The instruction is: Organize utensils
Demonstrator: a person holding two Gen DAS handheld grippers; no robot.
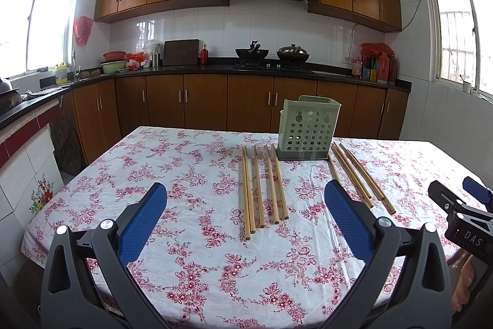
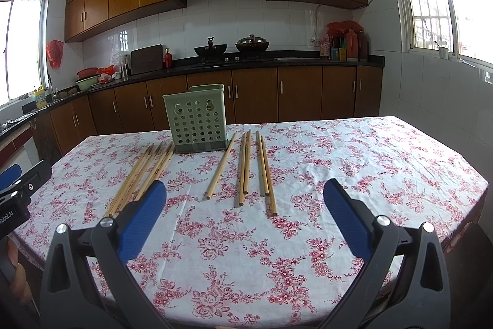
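We hold both grippers, left [image 1: 246, 202] and right [image 2: 245, 201], fingers spread and empty. No chopsticks [image 1: 265, 184] are in the holder [image 1: 308, 128]; next, pinch one.

The table [image 2: 369, 162] wore a white cloth with red flowers [image 2: 234, 252]. On it stood a green perforated holder [image 2: 197, 125], upright, with wooden chopsticks [image 2: 246, 165] lying flat on either side.
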